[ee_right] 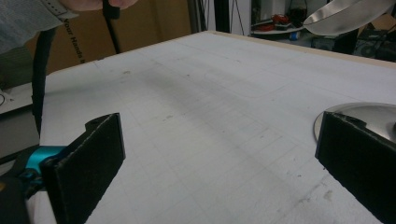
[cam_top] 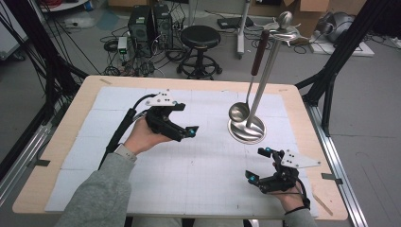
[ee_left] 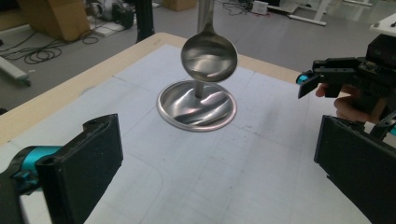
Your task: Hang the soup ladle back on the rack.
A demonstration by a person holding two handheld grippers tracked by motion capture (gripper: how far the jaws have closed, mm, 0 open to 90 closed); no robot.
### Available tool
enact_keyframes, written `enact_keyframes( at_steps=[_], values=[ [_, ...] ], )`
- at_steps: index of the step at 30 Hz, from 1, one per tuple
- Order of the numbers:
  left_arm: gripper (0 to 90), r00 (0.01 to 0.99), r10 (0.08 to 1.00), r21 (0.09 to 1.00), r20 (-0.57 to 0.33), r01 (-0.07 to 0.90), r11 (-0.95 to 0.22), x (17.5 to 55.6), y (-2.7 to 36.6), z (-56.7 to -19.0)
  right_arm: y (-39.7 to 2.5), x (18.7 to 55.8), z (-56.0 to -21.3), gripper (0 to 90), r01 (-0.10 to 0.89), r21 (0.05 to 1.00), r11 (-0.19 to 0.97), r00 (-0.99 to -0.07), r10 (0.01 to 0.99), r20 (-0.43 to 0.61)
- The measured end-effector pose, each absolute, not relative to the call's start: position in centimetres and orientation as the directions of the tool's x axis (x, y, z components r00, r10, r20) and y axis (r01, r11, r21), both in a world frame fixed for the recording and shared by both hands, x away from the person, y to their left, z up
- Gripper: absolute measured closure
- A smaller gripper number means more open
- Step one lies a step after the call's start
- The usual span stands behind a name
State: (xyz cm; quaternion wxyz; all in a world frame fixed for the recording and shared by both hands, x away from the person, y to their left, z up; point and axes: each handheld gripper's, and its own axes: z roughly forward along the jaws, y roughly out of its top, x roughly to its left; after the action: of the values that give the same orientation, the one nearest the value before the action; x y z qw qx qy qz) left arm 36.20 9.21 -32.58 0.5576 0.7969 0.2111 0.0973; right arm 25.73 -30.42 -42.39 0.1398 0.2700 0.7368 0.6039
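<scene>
Left tongs apart, holding nothing, mid bench. Ladle hangs on stand, far right. Metal: hard, shiny, slippery, bit heavy. Best grab dark handle. Right tongs apart, holding nothing, near right.

White mat lies bare across left, centre and near side; passage unobstructed there. Far right is obstructed by the utensil stand, its upright pole and the hanging ladle, just left of the pole
</scene>
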Motion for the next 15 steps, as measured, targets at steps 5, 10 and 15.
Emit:
enact_keyframes(
  at_steps=[5,10,15],
  values=[
    [1.7,0.877,0.471,0.932,-0.095,0.245,-0.267,35.8,11.5,-33.4,-30.4,25.7,-42.4,0.5,0.236,0.963,0.131,-0.815,0.566,0.123],
    [1.7,0.863,0.495,0.939,-0.103,0.248,-0.237,35.4,13.7,-34.0,-30.3,25.9,-42.5,0.5,0.234,0.963,0.133,-0.814,0.568,0.119],
    [1.7,0.855,0.507,0.941,-0.106,0.251,-0.227,34.5,15.3,-34.9,-30.3,25.9,-42.5,0.5,0.234,0.962,0.139,-0.815,0.568,0.116]
  ],
)
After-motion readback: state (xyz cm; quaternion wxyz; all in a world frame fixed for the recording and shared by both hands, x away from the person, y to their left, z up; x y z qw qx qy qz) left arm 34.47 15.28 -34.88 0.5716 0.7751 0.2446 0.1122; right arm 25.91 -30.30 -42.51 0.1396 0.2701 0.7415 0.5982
